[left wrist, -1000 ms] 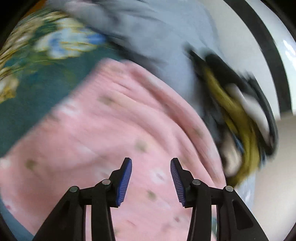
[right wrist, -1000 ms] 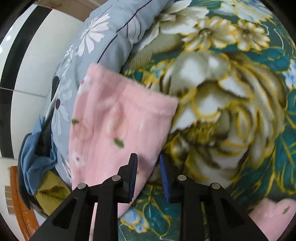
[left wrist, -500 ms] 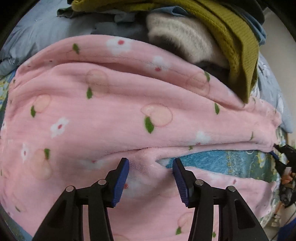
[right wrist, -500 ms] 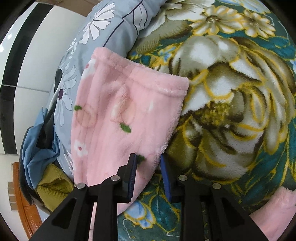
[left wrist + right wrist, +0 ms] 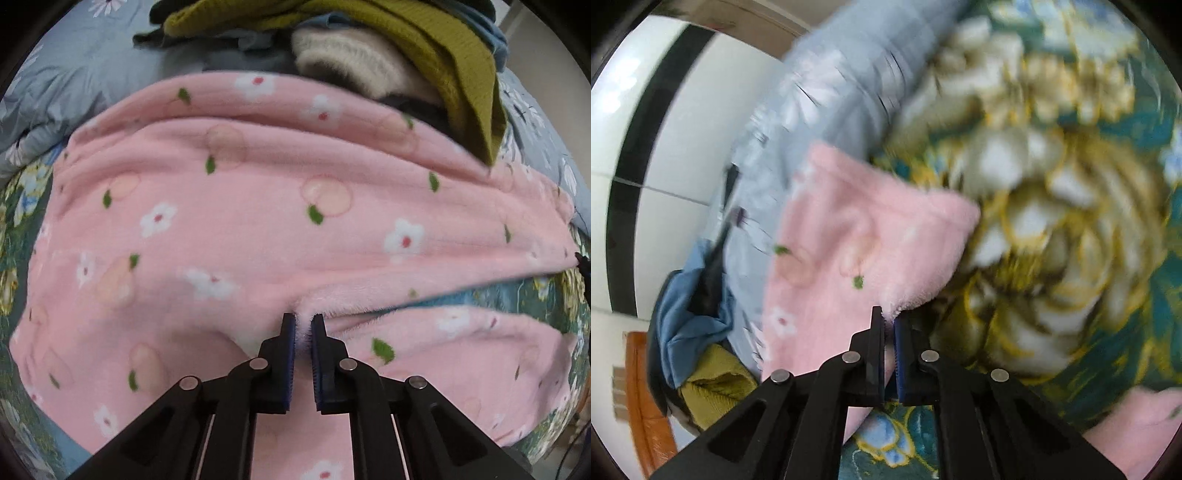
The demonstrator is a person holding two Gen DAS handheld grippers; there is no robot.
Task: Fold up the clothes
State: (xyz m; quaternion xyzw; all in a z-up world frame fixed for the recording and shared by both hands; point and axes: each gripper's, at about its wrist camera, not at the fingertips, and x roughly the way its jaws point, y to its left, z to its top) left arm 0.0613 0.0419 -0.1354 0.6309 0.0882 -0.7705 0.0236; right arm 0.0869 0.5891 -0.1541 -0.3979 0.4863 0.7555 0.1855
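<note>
On the flowered teal bedspread [image 5: 532, 295], the pink fleece trousers [image 5: 258, 206] lay spread across the frame, the waist end toward my left and the two legs running out to my right. My left gripper [image 5: 303, 325] was pinched down on the plush edge at the crotch, where the legs part; a tuft of pink pile showed between the blue pads [image 5: 289, 354]. My right gripper [image 5: 888, 325] was likewise clamped on a fold of the hem corner of the far leg, the pads nearly touching with fleece between them. That view was blurred, so finer detail of the bite could not be read.

Handling judgement: the fabric looked light, thick and fully limp. It would sag between two holds and carry no shape of its own. The pile gave the pads good friction, so slip seemed unlikely, and nothing about it was fragile. Seams and hems were the sound places to take hold, since a bite on the face alone would gather only one layer.

Surroundings, left to right in the left view: a grey-blue quilt [image 5: 74, 85] was bunched against the waist end. A heap of other clothes sat behind the trousers, with a cream knit [image 5: 351, 62] and an olive garment [image 5: 461, 74]. The olive one draped onto the upper leg's edge, and I judged it could drag along if that leg was lifted.
</note>
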